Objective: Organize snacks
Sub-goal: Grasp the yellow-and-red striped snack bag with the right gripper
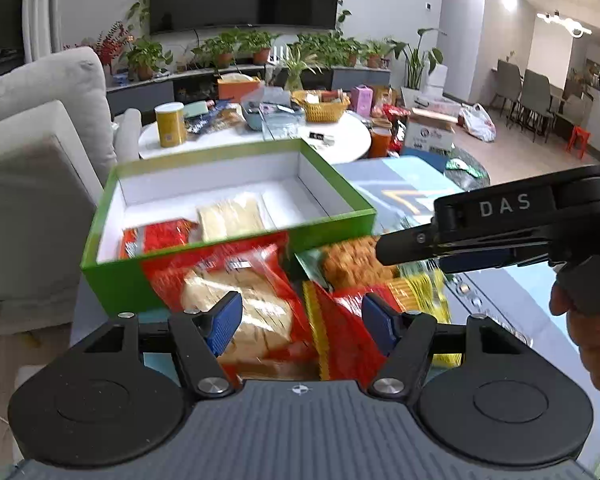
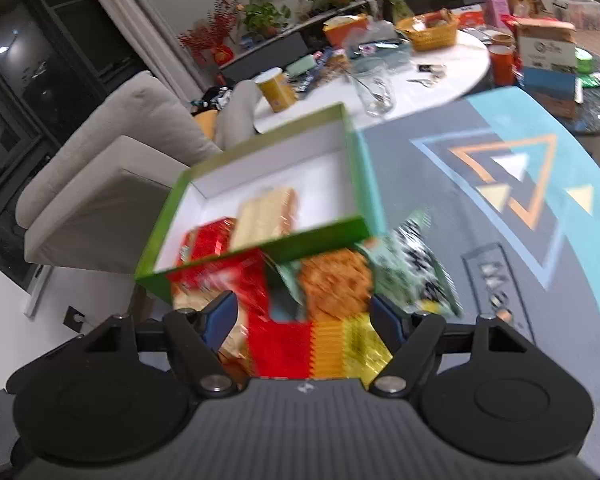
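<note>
At the left of our view sits the green box [image 1: 116, 276], a stiff cardboard tray with a white lining and square walls. It already holds a red packet [image 1: 160, 236] and a pale cracker packet [image 1: 230, 216], both lying flat on its floor. Just in front of the box's near wall lies a loose pile of snacks on the printed mat [image 2: 500, 216]. The first is a red bag with a clear window [image 1: 236, 304] showing pale biscuits. Beside it to the right are a green-edged bag of fried brown pieces [image 1: 348, 260] and a red and yellow crimped packet [image 1: 404, 300].

Our left gripper [image 1: 302, 316] hangs over the red windowed bag, jaws apart, the blue ribbed pads not pressing on anything. Our right gripper [image 2: 304, 316] likewise stands open above the red and yellow packet, holding nothing, and in the left view its black body reaches in from the right.

We judge the main risks come from the wrappers. They are glossy, crinkly film, puffed with air, so the pads may slip off or pinch only a fold. The packets overlap, so lifting one may drag its neighbour off the mat. The contents look brittle and a hard squeeze may crush them. With both grippers close over one pile, they may knock each other or nudge the light box.
</note>
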`<state>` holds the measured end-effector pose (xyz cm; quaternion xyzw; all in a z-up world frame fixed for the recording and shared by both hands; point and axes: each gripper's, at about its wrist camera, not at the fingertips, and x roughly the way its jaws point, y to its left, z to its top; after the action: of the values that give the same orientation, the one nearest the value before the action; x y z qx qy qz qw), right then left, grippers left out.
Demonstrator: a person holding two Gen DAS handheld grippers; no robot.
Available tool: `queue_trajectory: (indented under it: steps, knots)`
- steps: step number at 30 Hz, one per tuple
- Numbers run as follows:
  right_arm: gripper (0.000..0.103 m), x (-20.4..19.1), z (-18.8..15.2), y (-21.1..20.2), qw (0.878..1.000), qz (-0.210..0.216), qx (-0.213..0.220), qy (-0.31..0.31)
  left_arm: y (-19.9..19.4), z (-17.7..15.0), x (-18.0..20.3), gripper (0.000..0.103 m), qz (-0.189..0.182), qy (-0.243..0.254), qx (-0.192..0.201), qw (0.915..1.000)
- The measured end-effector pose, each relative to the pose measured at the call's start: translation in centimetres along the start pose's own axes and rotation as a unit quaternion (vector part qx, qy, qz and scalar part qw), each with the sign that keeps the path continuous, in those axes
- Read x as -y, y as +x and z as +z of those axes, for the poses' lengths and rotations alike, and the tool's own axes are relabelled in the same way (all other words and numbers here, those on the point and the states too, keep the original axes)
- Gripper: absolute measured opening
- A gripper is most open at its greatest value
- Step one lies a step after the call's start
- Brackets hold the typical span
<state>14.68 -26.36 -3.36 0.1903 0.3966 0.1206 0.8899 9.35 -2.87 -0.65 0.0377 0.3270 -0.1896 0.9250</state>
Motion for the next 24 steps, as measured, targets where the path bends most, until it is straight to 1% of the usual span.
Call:
queue_trajectory:
  steps: [5,10,16,24]
  knots:
    - [0.066,1.7,-1.2,0.1,1.000,-0.009,-0.018,0.015,0.8,-1.0,1.1,0.064,-0.008,0.011,-0.020,0.9997]
    - [0.066,2.7,-1.8,0.1,0.999,-0.010,-0.025,0.022,1.4,-1.2,1.8,0.064,-0.006,0.015,-0.034,0.9993]
    - [0.066,3.5,-2.2,0.6,0.999,-0.001,-0.034,0.030,1.9,-1.2,2.2,0.064,-0.008,0.015,-0.039,0.9991]
    - [0.066,4.7,-2.7,1.4,0.997,0.029,-0.047,0.048,2.8,-1.6,2.8,0.067,-0.014,0.016,-0.049,0.9986]
